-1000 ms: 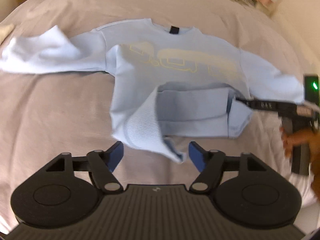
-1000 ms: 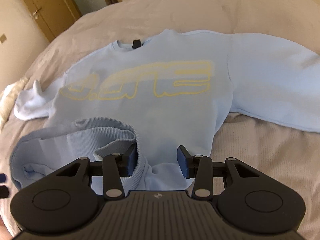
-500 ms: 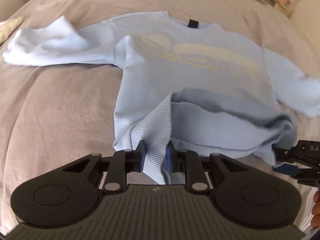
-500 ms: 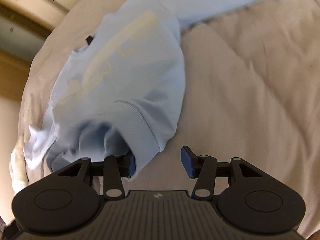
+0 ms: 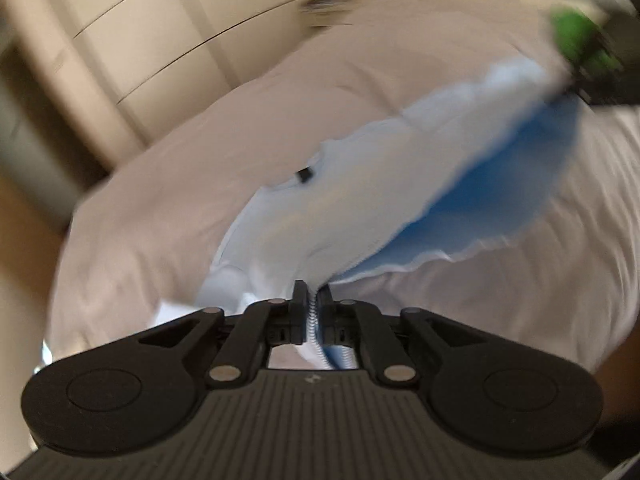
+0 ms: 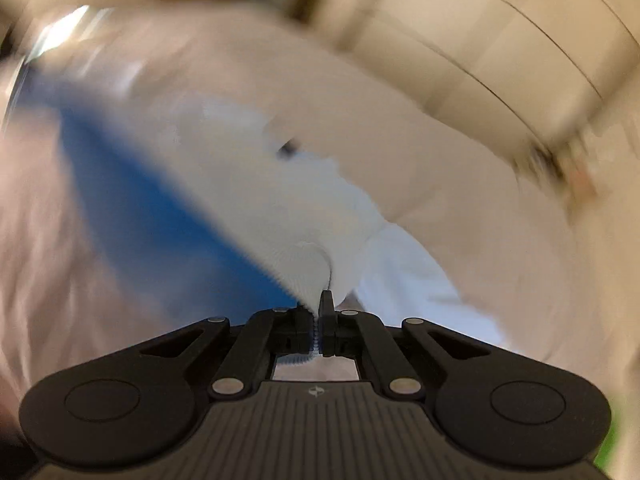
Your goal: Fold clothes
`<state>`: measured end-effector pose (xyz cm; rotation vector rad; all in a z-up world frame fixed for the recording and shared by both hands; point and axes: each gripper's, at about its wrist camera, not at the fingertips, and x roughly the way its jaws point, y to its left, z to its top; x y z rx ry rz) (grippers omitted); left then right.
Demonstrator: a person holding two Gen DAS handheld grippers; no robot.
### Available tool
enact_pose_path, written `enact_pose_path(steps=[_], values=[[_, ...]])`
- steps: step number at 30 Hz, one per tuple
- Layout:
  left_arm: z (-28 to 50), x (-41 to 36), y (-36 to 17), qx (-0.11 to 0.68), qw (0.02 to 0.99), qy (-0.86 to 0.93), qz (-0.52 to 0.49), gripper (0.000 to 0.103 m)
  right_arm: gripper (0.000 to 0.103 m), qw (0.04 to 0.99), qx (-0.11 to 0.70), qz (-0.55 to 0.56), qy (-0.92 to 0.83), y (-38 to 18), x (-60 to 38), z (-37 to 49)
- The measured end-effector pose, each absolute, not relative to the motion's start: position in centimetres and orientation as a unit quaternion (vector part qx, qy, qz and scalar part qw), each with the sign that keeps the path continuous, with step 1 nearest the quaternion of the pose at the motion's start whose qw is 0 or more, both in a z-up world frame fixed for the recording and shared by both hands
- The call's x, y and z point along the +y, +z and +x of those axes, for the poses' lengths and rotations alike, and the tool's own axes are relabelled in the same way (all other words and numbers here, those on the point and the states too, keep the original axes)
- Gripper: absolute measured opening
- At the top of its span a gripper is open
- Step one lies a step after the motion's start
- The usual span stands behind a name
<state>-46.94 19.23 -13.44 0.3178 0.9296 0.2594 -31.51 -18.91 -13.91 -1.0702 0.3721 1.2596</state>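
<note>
Both claws now pinch the ribbed hem of a pale blue sweatshirt point(image 5: 360, 184) and hold it off the bed point(image 5: 160, 200); a second ago the garment lay spread flat, chest print up, with both claws spread above its lower edge. The left claw point(image 5: 311, 294) is pressed together on a strip of ribbed fabric that shows between its pads. The right claw point(image 6: 318, 312) is pinched just as tightly on the hem's other end, and it shut only within the last half second. The sweatshirt's lower part hangs stretched between the two claws, its darker inside showing as a blue band, while the collar with its small black label point(image 5: 305, 175) appears to rest on the bed beyond. Both views are smeared by motion, so the sleeves cannot be placed with certainty. Judged from this, the hem is secured at two points and ready to be carried toward the collar for a first fold; none is yet laid. The count: one sweatshirt, one bed, two claws, and one pale cupboard point(image 5: 160, 40) behind. The green light point(image 5: 576, 36) at the left view's upper right likely belongs to the right claw's handset.
</note>
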Motion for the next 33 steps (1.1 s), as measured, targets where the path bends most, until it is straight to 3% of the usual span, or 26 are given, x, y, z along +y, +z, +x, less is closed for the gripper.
enact_pose_path(steps=[3,4,6,8,9,10,11,12,13,16,18,20,24,25,26,27,30,33], values=[[-48.2,17.3,-19.6,0.541,0.823,0.078,0.156,0.009,0.003,0.573,0.19,-0.576,0.551,-19.8,-19.9,-34.3],[-48.8,16.6,-22.7,0.58,0.795,0.069,0.165,0.011,0.011,0.539,0.198,-0.616,0.539,-22.8,-20.4,-35.4],[-50.2,15.6,-28.1,0.64,0.746,0.063,0.173,0.011,0.012,0.505,0.254,-0.622,0.542,-26.9,-21.7,-36.5],[-51.9,15.6,-30.8,0.667,0.728,0.072,0.141,0.011,0.018,0.55,0.341,-0.539,0.539,-27.5,-23.0,-35.4],[-52.4,16.1,-31.2,0.67,0.73,0.081,0.109,0.011,0.034,0.57,0.383,-0.494,0.534,-27.8,-23.6,-34.9],[-52.7,17.1,-30.7,0.661,0.742,0.097,0.062,0.011,0.042,0.602,0.433,-0.429,0.516,-27.8,-24.4,-33.3],[-52.8,18.3,-30.0,0.644,0.756,0.115,0.012,0.014,0.042,0.63,0.481,-0.359,0.493,-27.8,-25.1,-31.7],[-52.9,19.6,-29.2,0.624,0.769,0.134,-0.04,0.027,0.043,0.652,0.524,-0.287,0.466,-27.8,-25.9,-30.1],[-52.9,21.0,-28.5,0.598,0.78,0.155,-0.097,0.033,0.043,0.667,0.569,-0.198,0.438,-28.2,-27.0,-28.4],[-52.9,25.6,-27.7,0.507,0.793,0.198,-0.273,0.038,0.045,0.659,0.658,0.106,0.348,-30.9,-31.2,-24.2],[-53.5,27.8,-29.1,0.456,0.783,0.217,-0.365,0.043,0.046,0.639,0.67,0.236,0.297,-33.3,-33.0,-23.5],[-54.3,29.6,-31.3,0.414,0.758,0.23,-0.448,0.043,0.046,0.614,0.673,0.324,0.254,-35.5,-34.0,-23.1],[-55.2,30.6,-36.6,0.342,0.696,0.215,-0.594,0.043,0.046,0.578,0.681,0.374,0.248,-38.3,-32.4,-23.5],[-55.0,30.5,-37.3,0.332,0.688,0.213,-0.61,0.043,0.041,0.574,0.682,0.38,0.247,-38.7,-31.7,-23.6],[-54.7,30.4,-37.6,0.326,0.685,0.213,-0.616,0.035,0.034,0.576,0.682,0.38,0.241,-38.8,-31.2,-23.7],[-54.4,30.3,-37.9,0.321,0.682,0.213,-0.622,0.015,0.021,0.582,0.682,0.376,0.235,-38.6,-30.8,-23.9],[-53.5,29.6,-35.3,0.331,0.706,0.213,-0.588,0.011,0.008,0.624,0.664,0.33,0.245,-35.4,-29.7,-23.4],[-52.9,28.1,-28.2,0.349,0.782,0.194,-0.479,0.011,0.007,0.695,0.614,0.204,0.313,-28.4,-27.4,-23.2]])
